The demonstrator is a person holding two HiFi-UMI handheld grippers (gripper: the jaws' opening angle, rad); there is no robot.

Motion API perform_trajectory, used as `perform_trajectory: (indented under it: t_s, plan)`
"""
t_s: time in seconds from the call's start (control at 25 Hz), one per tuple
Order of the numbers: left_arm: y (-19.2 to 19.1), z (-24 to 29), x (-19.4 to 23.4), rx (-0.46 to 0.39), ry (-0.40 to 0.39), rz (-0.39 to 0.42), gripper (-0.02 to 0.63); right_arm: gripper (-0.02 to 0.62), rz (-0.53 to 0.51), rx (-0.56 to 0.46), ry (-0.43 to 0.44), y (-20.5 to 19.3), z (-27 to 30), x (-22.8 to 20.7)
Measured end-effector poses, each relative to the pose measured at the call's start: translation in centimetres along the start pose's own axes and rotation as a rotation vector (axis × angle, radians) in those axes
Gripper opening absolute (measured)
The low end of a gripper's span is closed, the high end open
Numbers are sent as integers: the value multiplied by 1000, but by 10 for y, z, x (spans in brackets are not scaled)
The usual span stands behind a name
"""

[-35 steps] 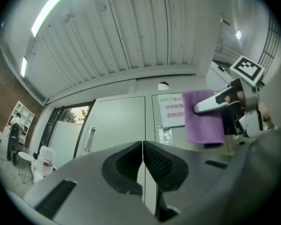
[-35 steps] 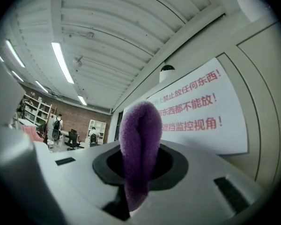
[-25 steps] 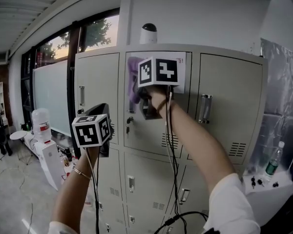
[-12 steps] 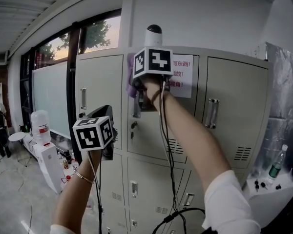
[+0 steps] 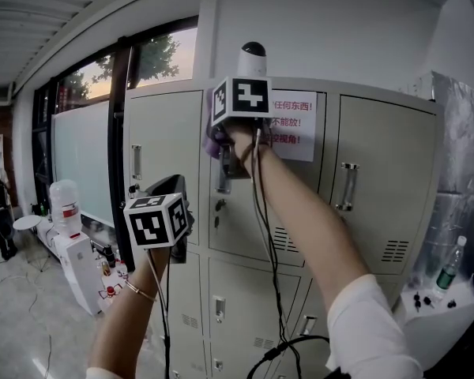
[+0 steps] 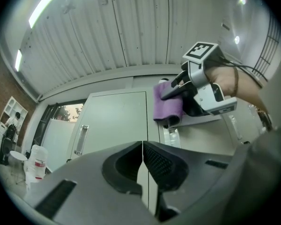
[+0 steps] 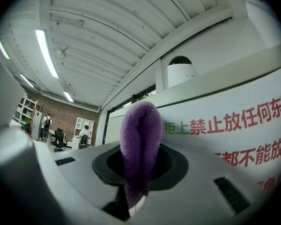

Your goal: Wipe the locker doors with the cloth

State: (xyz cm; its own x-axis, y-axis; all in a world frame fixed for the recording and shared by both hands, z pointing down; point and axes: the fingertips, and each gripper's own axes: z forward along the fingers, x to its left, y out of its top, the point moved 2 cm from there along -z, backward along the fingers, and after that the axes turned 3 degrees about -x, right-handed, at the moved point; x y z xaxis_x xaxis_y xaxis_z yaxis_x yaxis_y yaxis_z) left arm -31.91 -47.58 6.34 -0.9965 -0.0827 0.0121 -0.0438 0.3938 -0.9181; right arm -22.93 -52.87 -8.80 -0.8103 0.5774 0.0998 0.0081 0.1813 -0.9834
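Purple cloth (image 7: 140, 130) clamped in right gripper (image 7: 139, 170) jaws, at upper locker door (image 5: 245, 212), left gripper (image 6: 142, 167) jaws together

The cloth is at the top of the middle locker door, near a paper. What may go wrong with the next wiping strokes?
1. The purple cloth in the right gripper sits beside the paper notice; a stroke to the right might catch its edge and tear it.
2. The white dome device stands on the lockers just above; an upward stroke might knock it.
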Motion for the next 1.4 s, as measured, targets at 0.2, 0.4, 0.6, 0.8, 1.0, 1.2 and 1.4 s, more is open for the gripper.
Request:
perform_trajectory:
  t_s: [0.2,0.4,0.6,0.8,1.0,1.2,1.4]
  plan:
    - [-4,-4,-4,7,-6,-5,9,61,-16,4,-18,0,-3,-2]
    - [-4,-9,-3,7,5,-4,9,61,-18,4,-37,1,-14,-9]
    - [-2,-13,-13,5,-4,-16,9,61,-9,1,-60,3,-30,-23]
    - [-3,-17,-27,6,-27,-11,9,61,-14,-2,-90,5,-48,-37]
    - [-6,-18,-44,15,-51,-9,9,61,-20,1,-115,5,-64,-50]
    - [-5,-17,-67,19,-79,-9,9,61,-16,-2,-138,6,-84,-67]
    - [-5,-16,-92,22,-102,-33,10,61,-5,-7,-155,5,-108,-87]
